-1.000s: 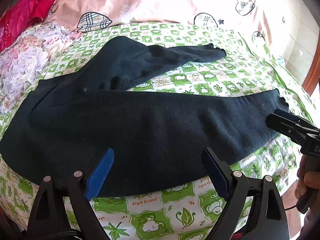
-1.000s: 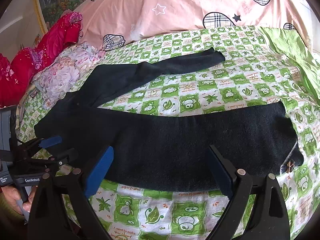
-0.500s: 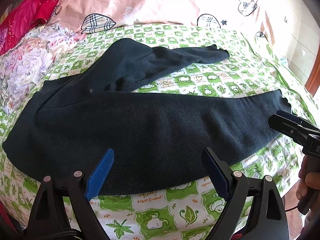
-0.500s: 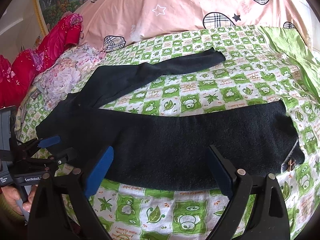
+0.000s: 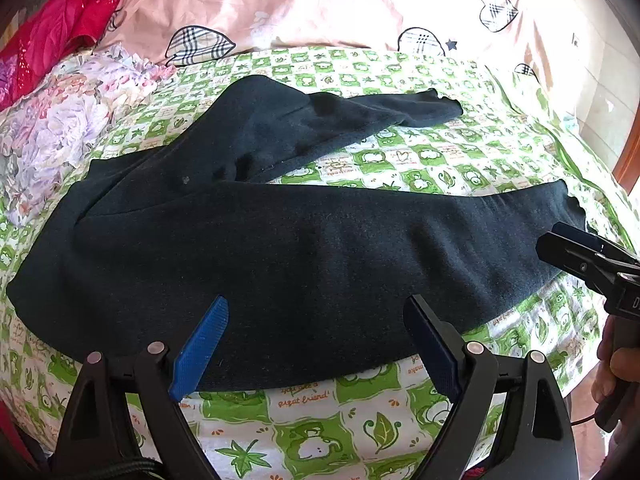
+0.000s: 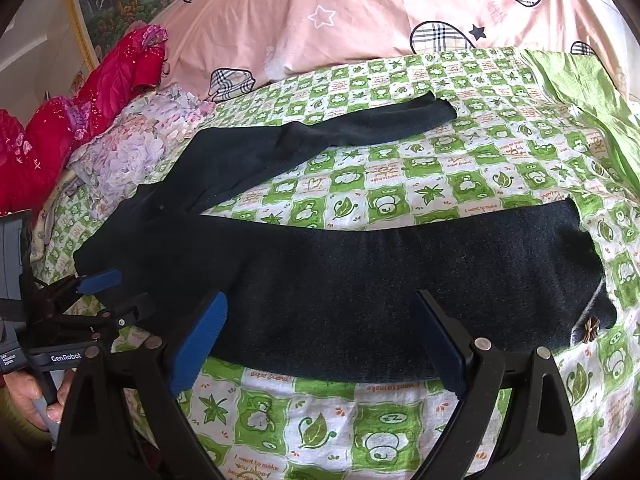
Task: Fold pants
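Right gripper (image 5: 560, 246) tips (edge-cropped) overlap the pants (image 5: 300, 260) cuff.

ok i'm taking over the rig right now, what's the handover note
Left gripper: open, empty, over the near leg toward the waist.
Right gripper: open, empty, over the same leg toward the cuff.
Dark navy knit pants: spread flat on the green-and-white checked bedsheet, legs splayed apart, far leg angled away.
Done: no fold visible.
Left: bring the legs together, then fold.

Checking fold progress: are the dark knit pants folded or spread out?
Spread out: the dark knit pants lie flat on the green checked bedsheet, legs apart in a V.
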### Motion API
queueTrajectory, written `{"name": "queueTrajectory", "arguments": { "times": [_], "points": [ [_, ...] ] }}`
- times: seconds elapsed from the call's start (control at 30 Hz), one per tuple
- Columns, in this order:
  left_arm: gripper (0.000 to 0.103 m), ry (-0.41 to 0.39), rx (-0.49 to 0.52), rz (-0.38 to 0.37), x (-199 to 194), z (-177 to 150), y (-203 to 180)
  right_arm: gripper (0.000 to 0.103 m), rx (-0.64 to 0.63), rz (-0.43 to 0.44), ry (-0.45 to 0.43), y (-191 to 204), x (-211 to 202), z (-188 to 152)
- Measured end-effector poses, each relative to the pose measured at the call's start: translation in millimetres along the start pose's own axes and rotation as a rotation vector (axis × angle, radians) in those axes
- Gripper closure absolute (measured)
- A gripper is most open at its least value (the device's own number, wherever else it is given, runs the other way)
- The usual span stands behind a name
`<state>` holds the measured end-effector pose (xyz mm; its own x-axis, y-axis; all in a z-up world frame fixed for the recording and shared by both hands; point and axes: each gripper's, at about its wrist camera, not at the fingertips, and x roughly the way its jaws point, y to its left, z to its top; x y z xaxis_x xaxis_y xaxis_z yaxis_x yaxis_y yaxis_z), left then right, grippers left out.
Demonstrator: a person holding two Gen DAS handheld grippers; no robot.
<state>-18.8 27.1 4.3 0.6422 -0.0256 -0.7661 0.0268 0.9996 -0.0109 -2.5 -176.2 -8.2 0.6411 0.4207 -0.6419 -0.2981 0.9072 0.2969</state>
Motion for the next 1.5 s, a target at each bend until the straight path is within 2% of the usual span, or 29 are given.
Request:
{"name": "queueTrajectory", "arguments": {
  "times": [1.5],
  "points": [
    [0.013,0.042,0.002,0.0,14,0,-1,0.01,0.001,0.011,0.016,5,8,-1]
  ]
}}
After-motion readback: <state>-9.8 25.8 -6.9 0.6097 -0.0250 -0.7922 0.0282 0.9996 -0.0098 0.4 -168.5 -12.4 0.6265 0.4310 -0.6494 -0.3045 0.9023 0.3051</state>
